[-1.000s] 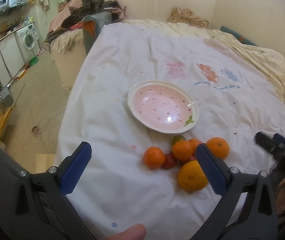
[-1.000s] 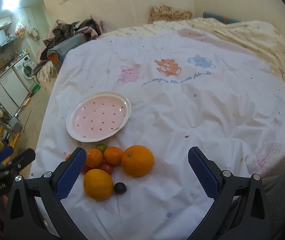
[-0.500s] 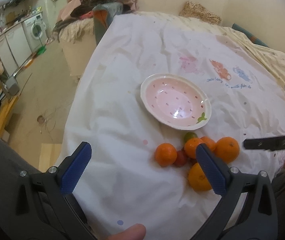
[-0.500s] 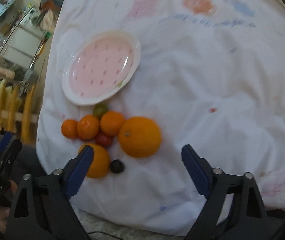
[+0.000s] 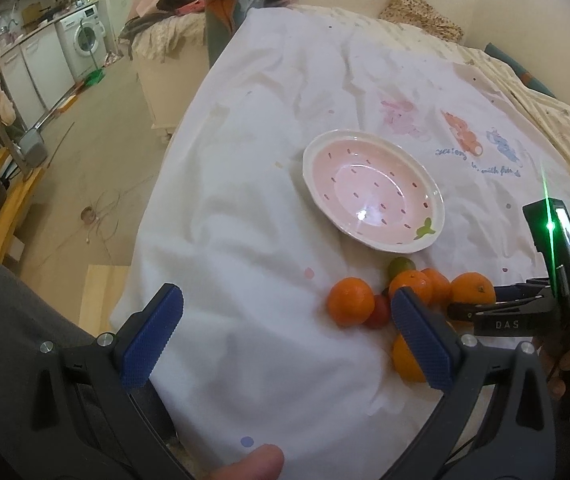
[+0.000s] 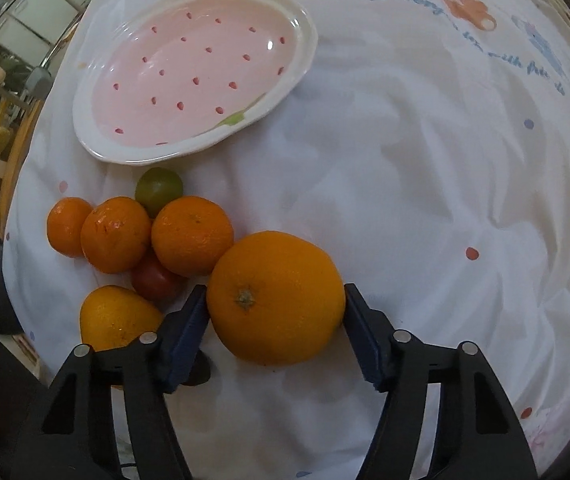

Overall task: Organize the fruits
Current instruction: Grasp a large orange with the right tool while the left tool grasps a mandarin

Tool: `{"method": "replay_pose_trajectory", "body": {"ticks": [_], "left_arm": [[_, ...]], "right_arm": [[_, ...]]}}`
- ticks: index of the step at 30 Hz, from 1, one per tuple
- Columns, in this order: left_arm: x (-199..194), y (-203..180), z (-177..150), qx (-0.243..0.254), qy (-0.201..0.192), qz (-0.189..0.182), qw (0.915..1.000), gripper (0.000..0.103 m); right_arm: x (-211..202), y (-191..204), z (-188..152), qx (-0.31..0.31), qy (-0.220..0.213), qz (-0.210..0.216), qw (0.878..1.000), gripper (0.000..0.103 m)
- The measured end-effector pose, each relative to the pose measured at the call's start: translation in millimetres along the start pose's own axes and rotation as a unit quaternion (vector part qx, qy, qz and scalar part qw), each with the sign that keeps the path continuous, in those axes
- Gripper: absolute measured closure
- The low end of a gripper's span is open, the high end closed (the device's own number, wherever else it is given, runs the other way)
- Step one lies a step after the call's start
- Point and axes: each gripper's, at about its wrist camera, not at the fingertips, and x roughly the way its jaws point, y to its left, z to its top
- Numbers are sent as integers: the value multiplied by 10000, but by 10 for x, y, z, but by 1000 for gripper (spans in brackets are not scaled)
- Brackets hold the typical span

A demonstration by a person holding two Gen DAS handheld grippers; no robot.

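- My right gripper (image 6: 275, 326), black-framed with blue ribbed pads, points straight down, and its jaws are closing around the large round orange (image 6: 275, 298) between them.
- Its left pad sits right at the peel; whether the right pad touches yet I cannot tell.
- My left gripper (image 5: 285, 338), the same black frame and blue pads, tilts steeply downward with its jaws spread wide and nothing between them.
- A fingertip (image 5: 251, 462) of mine shows at the bottom edge of the left wrist view.
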Motion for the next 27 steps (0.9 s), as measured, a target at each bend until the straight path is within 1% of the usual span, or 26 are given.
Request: {"method": "replay_pose_trajectory", "body": {"ticks": [4,7,9,11,14,16,18,20,21,24,27], "left_arm": [[18,-25,-10,80,107,-23,9999,0],[19,-66,-17,165,162,-116,9997,0],[-11,-127,-20,272,133,-162,9994,0],[-7,-208,-23,391,188,-229,9988,0],[54,-402,-66,661,467,-445,9957,0],[113,-557,-117,925,647,-535,9922,0],[226,-715,-192,1124,961,-649,9869,1],[357,-825,-258,1125,1308,-834,9815,4],[439,-897,-297,1147,1468,-868,9786,4],[570,-1045,-333,1264,1612,-820,9754,5],[675,-1178,-342,1402,1695,-766,9725,5]], "right_arm": [[-113,-64,-28,189,-101,171,9996,38],[-347,-152,-131,409,-368,356,9979,38],[-524,-209,-194,558,-612,494,9953,38],[-681,-256,-274,718,-837,633,9919,38],[-766,-330,-375,1001,-1061,812,9860,39],[-816,-385,-442,1217,-1208,820,9818,39],[-831,-434,-499,1344,-1334,746,9791,39],[-877,-532,-551,1553,-1476,811,9734,39],[-886,-551,-557,1618,-1522,835,9714,39],[-872,-612,-549,1797,-1590,820,9673,39],[-846,-655,-560,1862,-1568,859,9661,39]]}}
